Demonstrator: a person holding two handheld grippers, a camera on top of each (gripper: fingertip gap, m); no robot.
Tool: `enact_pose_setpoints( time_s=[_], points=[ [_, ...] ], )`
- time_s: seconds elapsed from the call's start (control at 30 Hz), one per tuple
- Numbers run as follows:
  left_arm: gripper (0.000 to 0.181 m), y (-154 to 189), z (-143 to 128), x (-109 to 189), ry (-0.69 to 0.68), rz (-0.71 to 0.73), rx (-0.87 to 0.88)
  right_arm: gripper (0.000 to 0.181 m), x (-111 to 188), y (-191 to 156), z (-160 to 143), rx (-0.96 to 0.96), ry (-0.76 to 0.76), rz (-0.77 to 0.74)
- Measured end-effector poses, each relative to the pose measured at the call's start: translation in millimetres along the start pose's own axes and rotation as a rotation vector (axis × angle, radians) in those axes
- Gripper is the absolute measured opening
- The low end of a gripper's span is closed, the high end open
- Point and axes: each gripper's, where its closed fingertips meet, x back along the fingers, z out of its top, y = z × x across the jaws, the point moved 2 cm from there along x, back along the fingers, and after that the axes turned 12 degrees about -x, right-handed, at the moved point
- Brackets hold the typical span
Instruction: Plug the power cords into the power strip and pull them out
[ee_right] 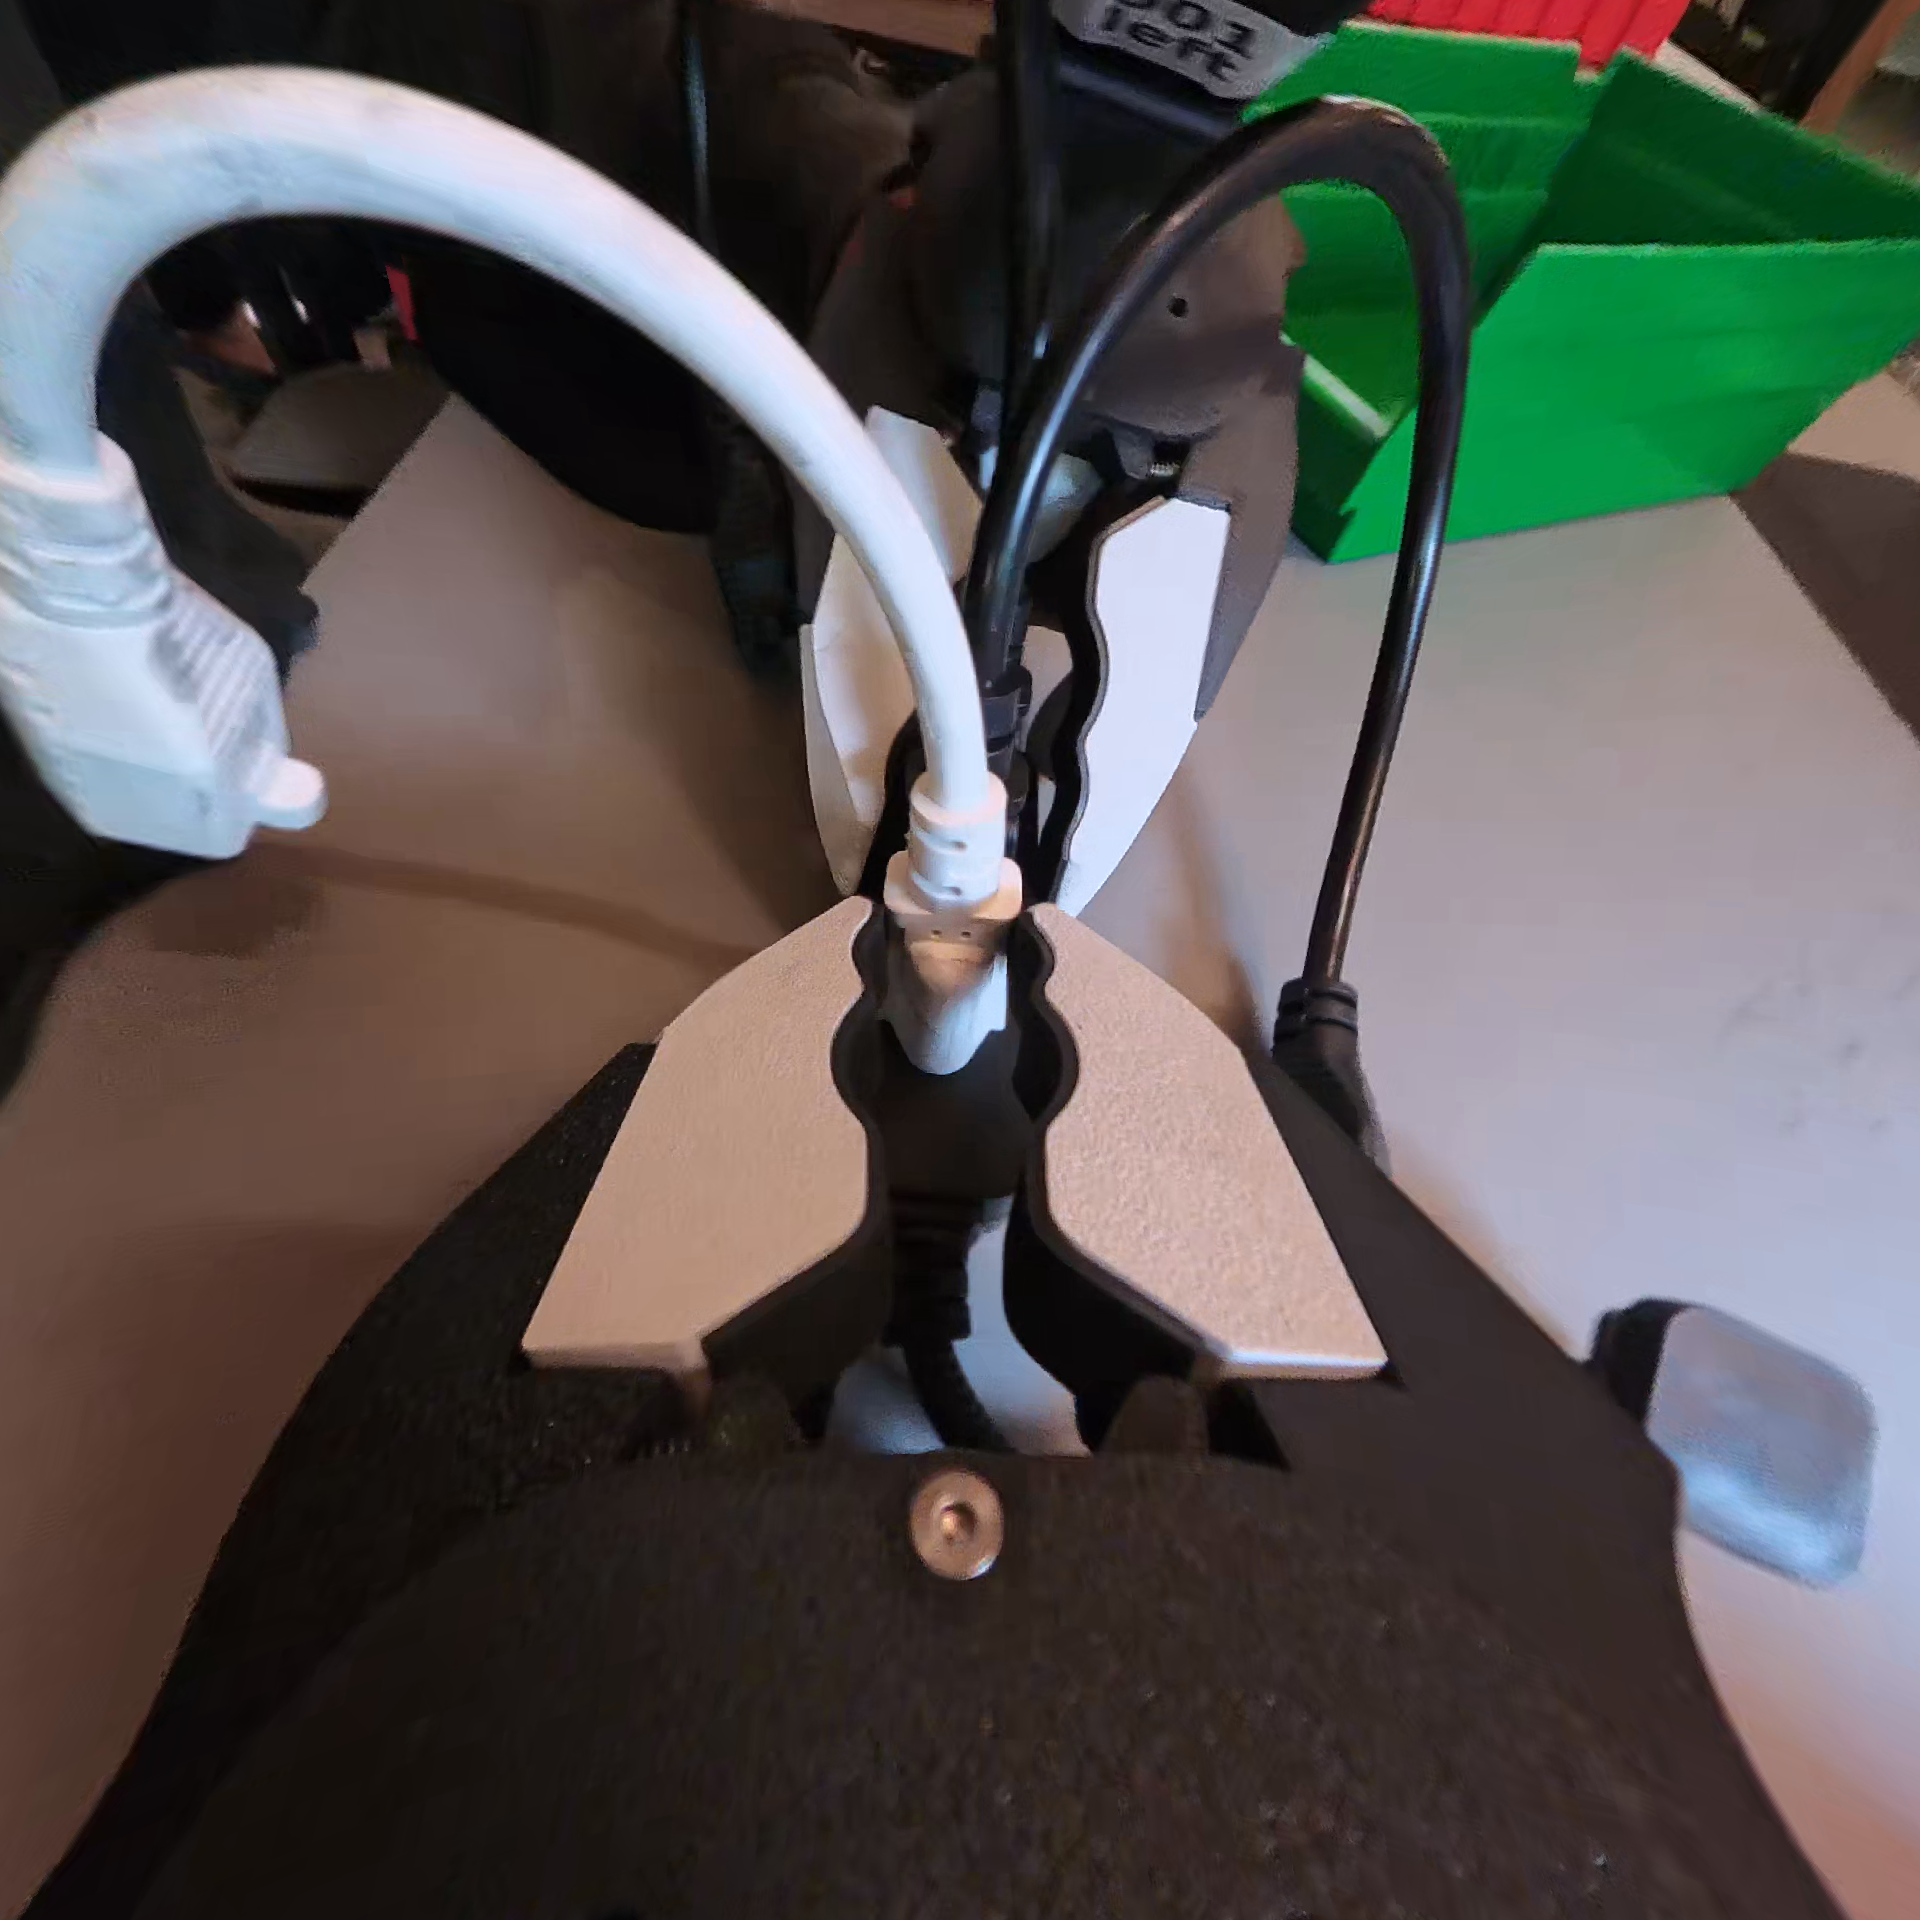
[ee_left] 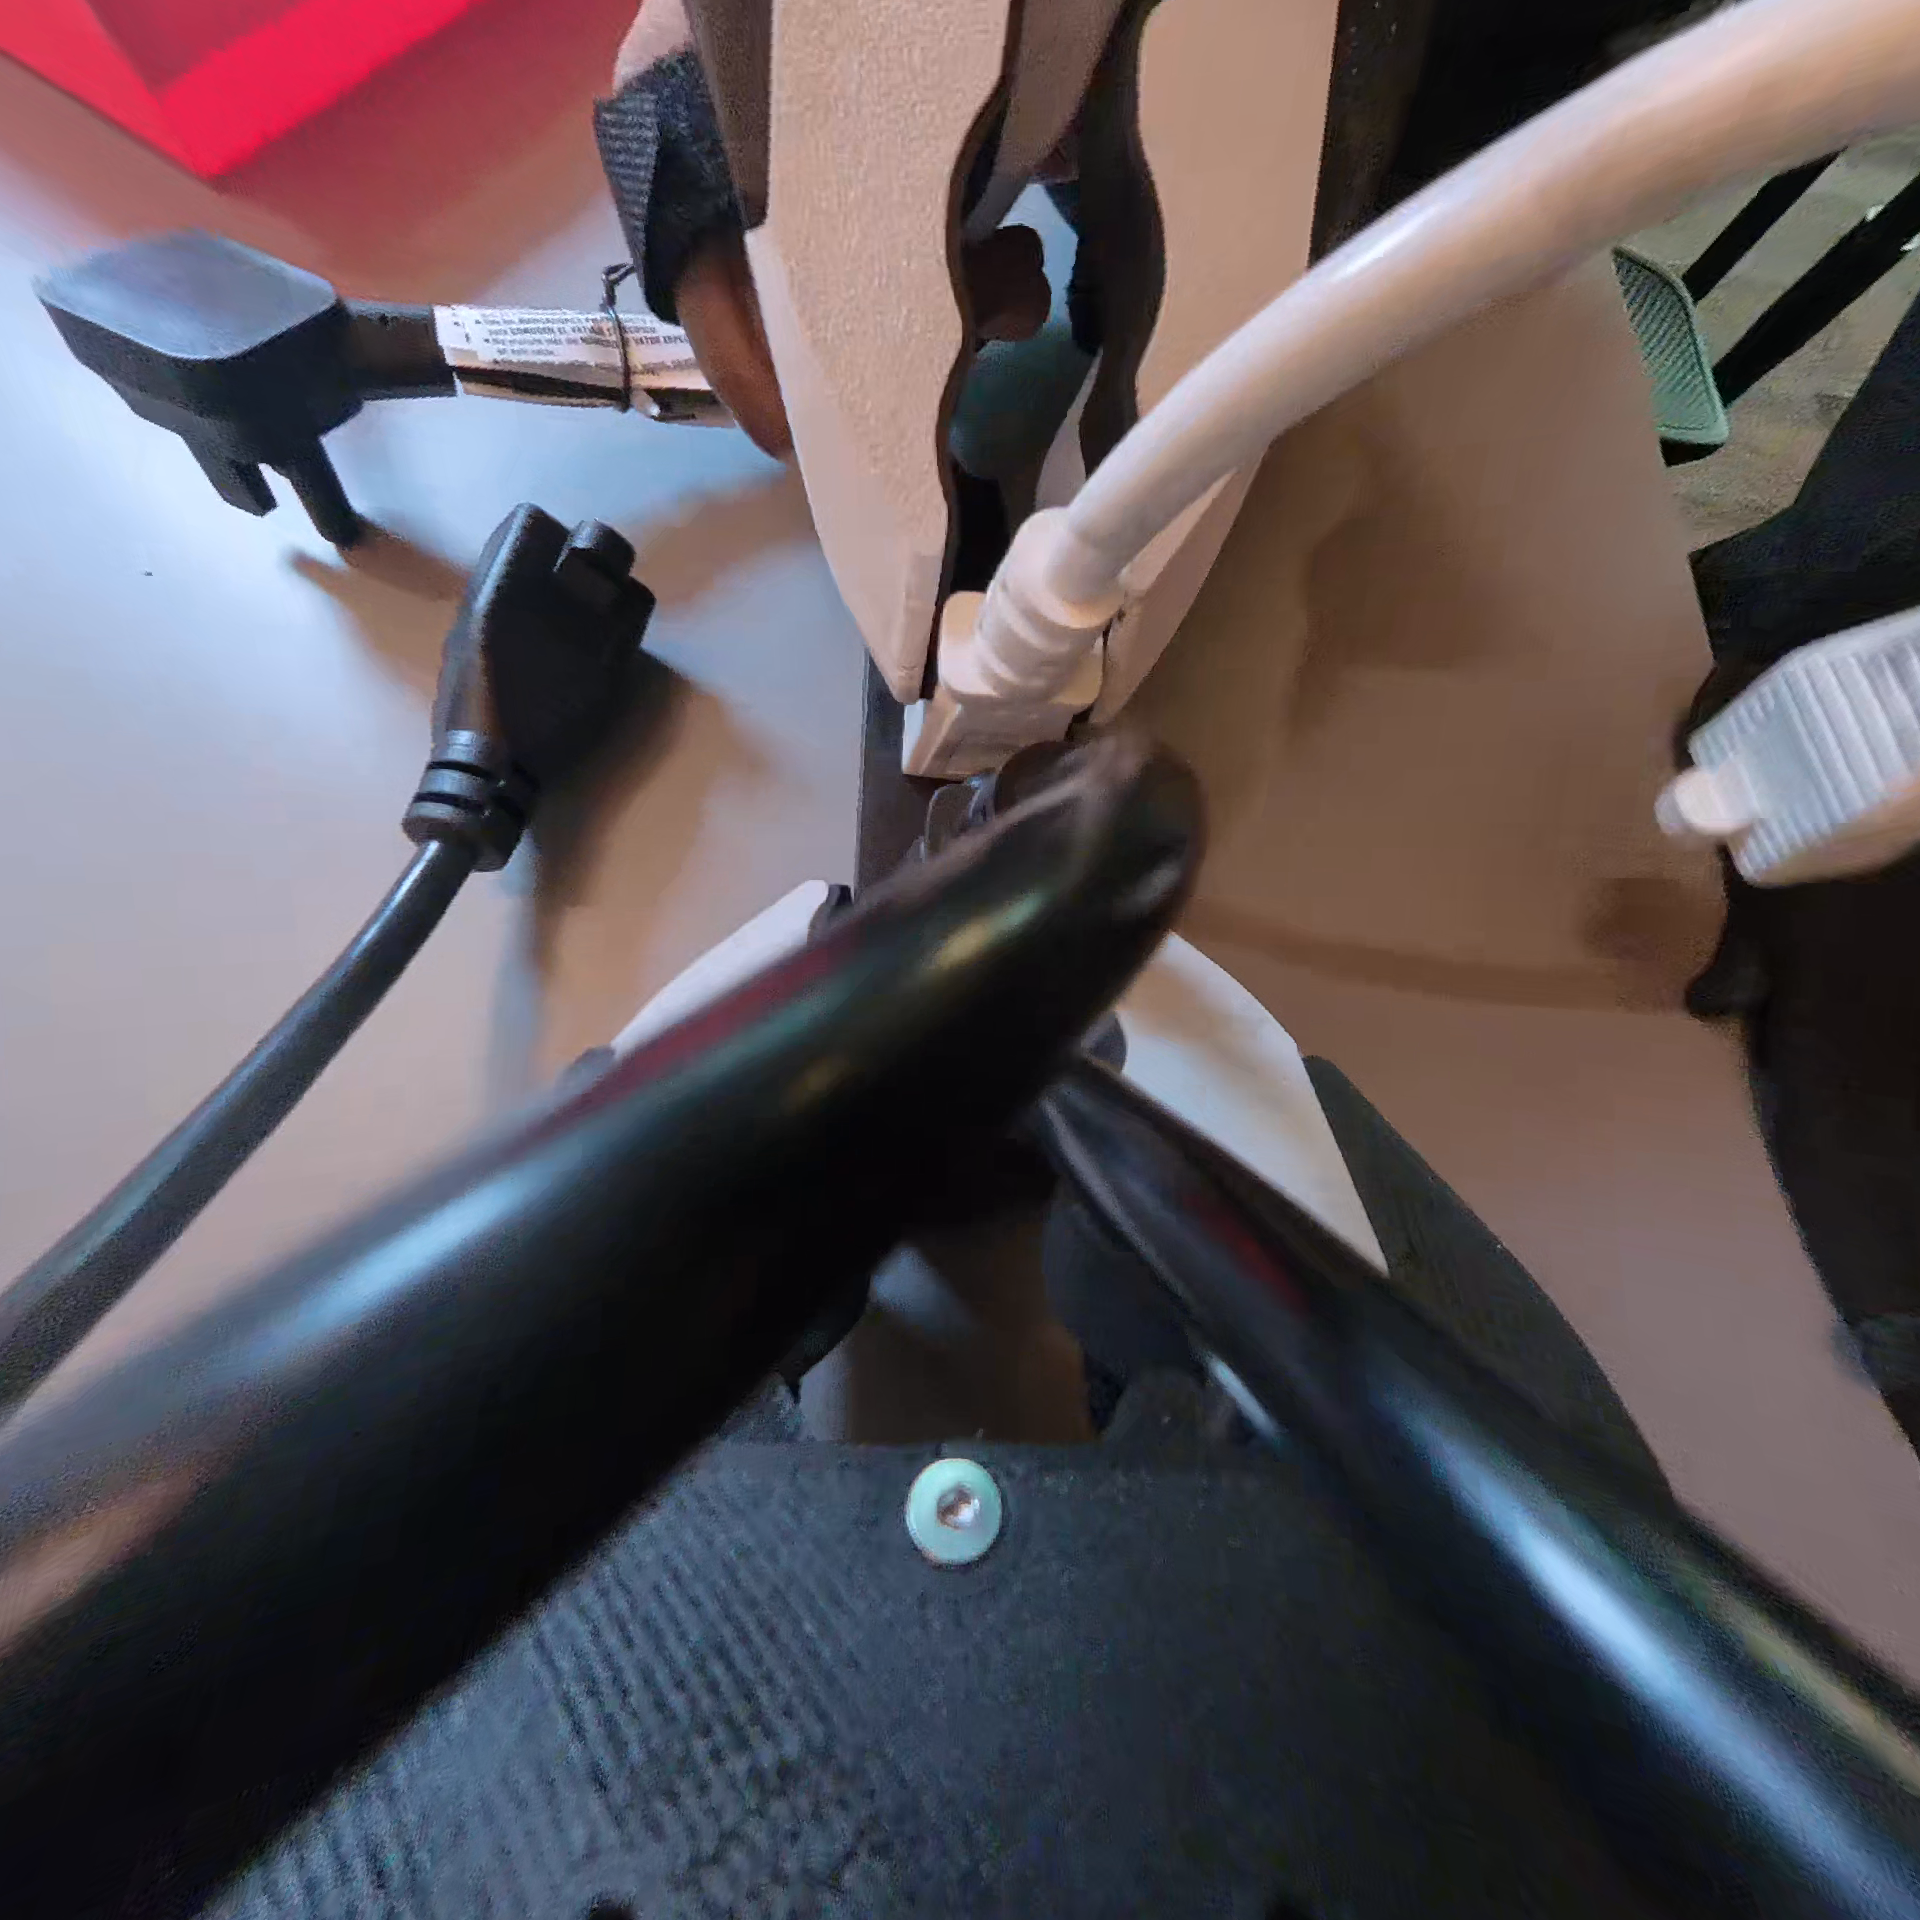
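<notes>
Up close, right gripper (ee_right: 951,977) clamped on white connector (ee_right: 951,997) of white cord (ee_right: 582,260), black plug body just beneath in same jaws. Cord arches left to loose white plug (ee_right: 145,717), hanging above table (ee_right: 1558,831). Left gripper (ee_right: 997,821) opposite, fingers pinched on black cord (ee_left: 727,1122); its own view too blocked to confirm. Spare black plug (ee_left: 208,353) and black connector (ee_left: 545,623) lie on table, apart. Green bin (ee_right: 1662,364) behind.

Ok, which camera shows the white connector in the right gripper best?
Right wrist view: the white connector sits centred between the right gripper fingers. Left wrist view shows it side-on, partly hidden by the black cable.
</notes>
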Motion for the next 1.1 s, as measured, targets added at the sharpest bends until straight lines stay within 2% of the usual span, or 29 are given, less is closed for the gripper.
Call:
enact_pose_setpoints(
  time_s=[0.03, 0.07, 0.13, 0.2, 0.27, 0.33, 0.47, 0.53, 0.6, 0.67, 0.8, 1.0, 1.03, 1.1],
  points=[
    [0.040, 0, 0, 0, -0.011, 0.012, -0.002, 0.021, -1, 3, 0, -0.089, 0.016, 0.011],
    [0.040, -1, 0, 0, -0.023, 0.028, -0.010, 0.022, -1, 8, -1, -0.204, 0.027, 0.034],
    [0.042, -3, 1, 0, -0.034, 0.050, -0.009, 0.021, 0, 14, 0, -0.313, 0.040, 0.069],
    [0.042, -3, 0, 0, -0.029, 0.038, 0.003, 0.021, -1, 12, 1, -0.273, 0.042, 0.054],
    [0.042, -1, 0, -1, -0.028, 0.022, 0.010, 0.021, 0, 4, 1, -0.080, 0.021, -0.002],
    [0.041, 3, 3, 0, 0.003, 0.004, -0.003, 0.021, 2, -3, 5, -0.025, 0.037, 0.016],
    [0.042, -3, 2, 0, -0.061, 0.062, -0.010, 0.021, 1, 15, 3, -0.309, 0.068, 0.070],
    [0.041, -3, 2, 0, -0.064, 0.048, -0.011, 0.020, 1, 12, 4, -0.275, 0.073, 0.050],
    [0.042, 1, 2, 0, -0.042, 0.018, -0.001, 0.020, 2, 1, 7, -0.117, 0.079, 0.016],
    [0.043, 4, 4, 0, -0.027, 0.016, -0.010, 0.020, 3, -5, 8, -0.060, 0.086, 0.028],
    [0.041, 3, 4, 0, -0.071, 0.023, -0.009, 0.020, 1, 8, 7, -0.297, 0.094, 0.098],
    [0.043, 3, 5, 1, -0.040, 0.033, -0.021, 0.020, 3, -5, 10, -0.105, 0.113, 0.039],
    [0.043, 3, 5, 1, -0.044, 0.033, -0.025, 0.020, 3, -5, 10, -0.100, 0.115, 0.040],
    [0.041, 2, 4, 0, -0.057, 0.035, -0.023, 0.020, 3, 2, 10, -0.213, 0.118, 0.056]
  ],
)
